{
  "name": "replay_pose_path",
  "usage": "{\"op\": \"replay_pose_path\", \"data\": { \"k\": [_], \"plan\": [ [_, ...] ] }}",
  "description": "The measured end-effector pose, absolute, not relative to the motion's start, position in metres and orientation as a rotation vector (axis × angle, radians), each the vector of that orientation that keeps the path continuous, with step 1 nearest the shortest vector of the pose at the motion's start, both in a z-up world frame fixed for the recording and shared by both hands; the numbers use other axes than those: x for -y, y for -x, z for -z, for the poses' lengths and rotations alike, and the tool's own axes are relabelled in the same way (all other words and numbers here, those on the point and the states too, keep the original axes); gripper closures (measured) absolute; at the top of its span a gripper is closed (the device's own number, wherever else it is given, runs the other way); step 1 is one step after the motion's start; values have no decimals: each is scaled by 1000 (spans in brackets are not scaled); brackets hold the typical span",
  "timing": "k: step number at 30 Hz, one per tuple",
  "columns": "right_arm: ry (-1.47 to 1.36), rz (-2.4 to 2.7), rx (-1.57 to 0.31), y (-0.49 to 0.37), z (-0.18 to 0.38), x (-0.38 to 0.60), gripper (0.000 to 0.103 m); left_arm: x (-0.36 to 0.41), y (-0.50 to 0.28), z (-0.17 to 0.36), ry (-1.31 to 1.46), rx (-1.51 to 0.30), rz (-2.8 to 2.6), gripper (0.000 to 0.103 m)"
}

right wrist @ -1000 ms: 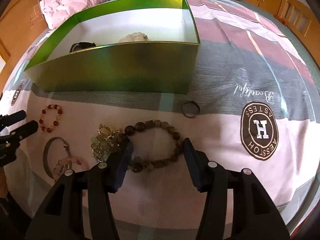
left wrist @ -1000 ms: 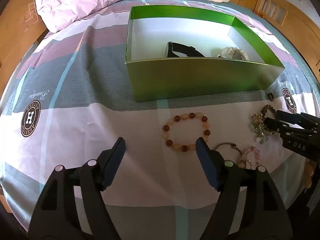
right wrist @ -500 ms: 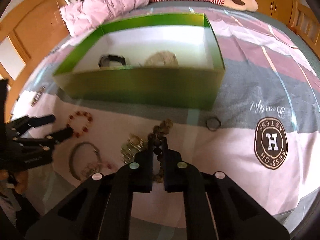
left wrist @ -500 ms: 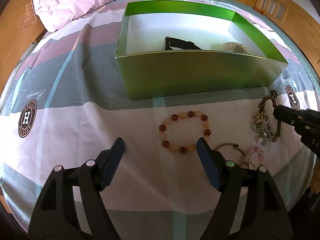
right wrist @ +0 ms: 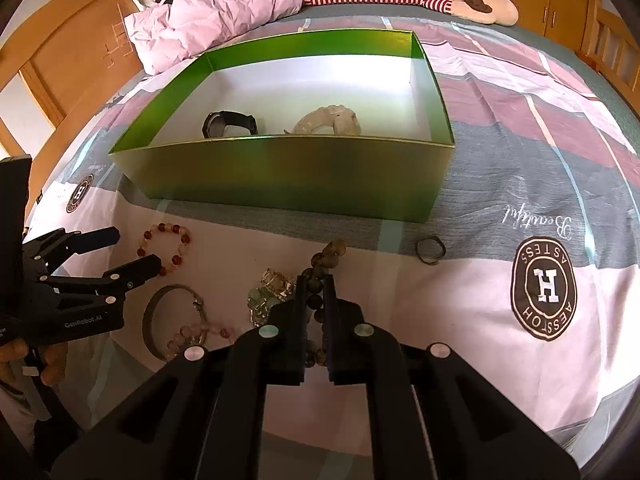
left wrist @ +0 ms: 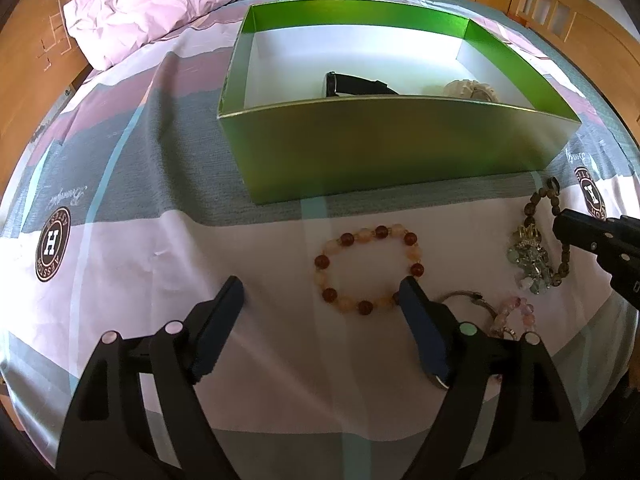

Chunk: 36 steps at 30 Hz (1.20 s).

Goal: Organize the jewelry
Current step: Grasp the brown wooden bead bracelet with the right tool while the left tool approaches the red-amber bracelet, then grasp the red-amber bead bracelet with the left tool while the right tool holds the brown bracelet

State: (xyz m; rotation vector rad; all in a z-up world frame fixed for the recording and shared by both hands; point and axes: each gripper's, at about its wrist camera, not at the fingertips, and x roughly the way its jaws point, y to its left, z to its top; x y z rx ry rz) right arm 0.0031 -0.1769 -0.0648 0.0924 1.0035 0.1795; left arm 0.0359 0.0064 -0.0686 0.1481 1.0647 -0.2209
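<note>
Closing within the last second, the right hand-held gripper (right wrist: 316, 284) has gone from straddling the dark beaded bracelet (right wrist: 326, 256) to pinching it, the strand now drawn narrow between its jaws and its far end bunched toward the green box (right wrist: 280, 172). On the bed (right wrist: 500, 184), the left hand-held gripper (left wrist: 320, 300) hangs released, its jaws wide apart over the sheet just beside a red and amber bead bracelet (left wrist: 368, 268). A crystal charm cluster (right wrist: 268, 292), a metal bangle (right wrist: 160, 320), a pink bead strand (right wrist: 200, 334) and a small ring (right wrist: 430, 250) lie loose nearby. Inside the box rest a black watch (right wrist: 228, 124) and a pale watch (right wrist: 328, 120).
</note>
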Motion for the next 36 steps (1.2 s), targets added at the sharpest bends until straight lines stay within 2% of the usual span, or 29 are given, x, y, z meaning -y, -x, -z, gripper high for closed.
{"op": "replay_pose_path", "data": {
  "k": [1,5,7,9,12,17,27,36],
  "plan": [
    [-92,-179,-1003,-3,65,177,96,-6,-36,68,-151,-1061,225,34],
    [-92,-174,-1001,-2,64,179,96,-3,-34,69,-165,-1078,247,73],
    [-91,-169,-1000,-3,64,180,96,-2,-33,69,-171,-1076,244,80],
    [-92,-164,-999,-3,64,181,96,-1,-32,68,-178,-1073,245,92],
    [-93,-155,-995,-3,63,182,96,-3,-31,64,-174,-1058,234,97],
    [-100,-145,-991,-4,63,183,96,-11,-27,49,-159,-1001,207,100],
    [-123,-124,-977,-5,59,190,96,-36,-25,14,-84,-945,207,100],
    [-152,-84,-983,-6,56,204,94,-69,-40,19,58,-1025,187,100]
  ]
}}
